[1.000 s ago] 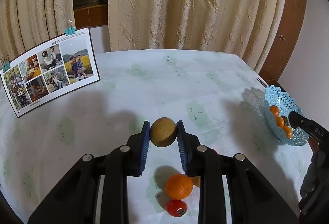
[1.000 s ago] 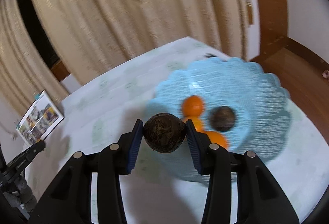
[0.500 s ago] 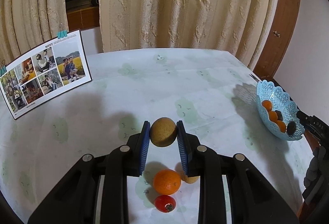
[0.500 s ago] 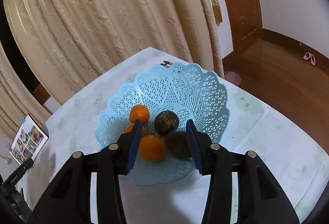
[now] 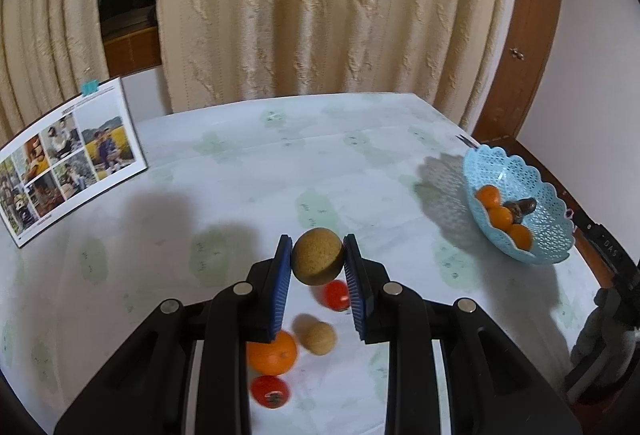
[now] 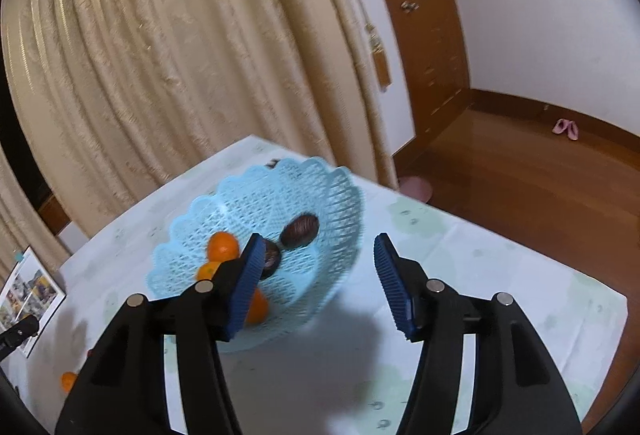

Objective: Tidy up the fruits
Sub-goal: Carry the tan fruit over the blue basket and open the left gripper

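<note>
Left wrist view: my left gripper has its jaws clamped on a tan round fruit, lifted above the counter. Below the jaws lie an orange and tomatoes. My right gripper hangs above the blue basket, jaws spread wide, holding nothing.

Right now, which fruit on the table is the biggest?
The orange. It is bigger than the two red fruits and the small tan one.
</note>
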Tool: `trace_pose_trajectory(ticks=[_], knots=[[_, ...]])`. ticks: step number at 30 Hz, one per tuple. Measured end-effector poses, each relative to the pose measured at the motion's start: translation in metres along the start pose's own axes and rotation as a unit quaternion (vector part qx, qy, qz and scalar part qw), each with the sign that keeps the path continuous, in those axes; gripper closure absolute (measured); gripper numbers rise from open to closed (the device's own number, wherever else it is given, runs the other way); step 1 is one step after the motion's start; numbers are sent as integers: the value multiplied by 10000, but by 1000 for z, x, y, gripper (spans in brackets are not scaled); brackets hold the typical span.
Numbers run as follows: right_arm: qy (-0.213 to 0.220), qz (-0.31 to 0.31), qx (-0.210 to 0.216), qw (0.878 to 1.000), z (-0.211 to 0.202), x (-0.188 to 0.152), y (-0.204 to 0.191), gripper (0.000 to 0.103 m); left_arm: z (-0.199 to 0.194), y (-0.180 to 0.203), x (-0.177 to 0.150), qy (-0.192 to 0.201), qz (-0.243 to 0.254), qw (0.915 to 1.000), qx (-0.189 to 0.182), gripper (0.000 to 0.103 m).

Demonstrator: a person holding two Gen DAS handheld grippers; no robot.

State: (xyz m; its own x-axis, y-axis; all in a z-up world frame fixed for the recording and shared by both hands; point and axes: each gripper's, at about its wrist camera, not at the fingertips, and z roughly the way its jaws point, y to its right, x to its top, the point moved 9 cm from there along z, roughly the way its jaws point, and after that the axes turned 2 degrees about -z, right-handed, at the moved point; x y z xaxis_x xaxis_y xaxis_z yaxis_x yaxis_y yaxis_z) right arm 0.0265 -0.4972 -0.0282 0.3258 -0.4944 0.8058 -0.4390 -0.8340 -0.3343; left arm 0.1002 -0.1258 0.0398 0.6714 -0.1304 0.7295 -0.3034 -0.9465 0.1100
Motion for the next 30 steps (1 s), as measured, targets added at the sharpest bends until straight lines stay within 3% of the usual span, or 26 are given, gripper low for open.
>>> trace_pose_trajectory(ticks=[12,14,30], knots=[[495,417,-304,9974,-12,-3,31,41,13,94,5,-150,620,9960,-634,77],[514,499,-269,9971,-12,-4,33,37,16,114,5,-174,749,9940,-773,77],[494,1040,-307,9929,-13,-9,51,37,57,240,-3,-531,1290,9751,-1727,77]])
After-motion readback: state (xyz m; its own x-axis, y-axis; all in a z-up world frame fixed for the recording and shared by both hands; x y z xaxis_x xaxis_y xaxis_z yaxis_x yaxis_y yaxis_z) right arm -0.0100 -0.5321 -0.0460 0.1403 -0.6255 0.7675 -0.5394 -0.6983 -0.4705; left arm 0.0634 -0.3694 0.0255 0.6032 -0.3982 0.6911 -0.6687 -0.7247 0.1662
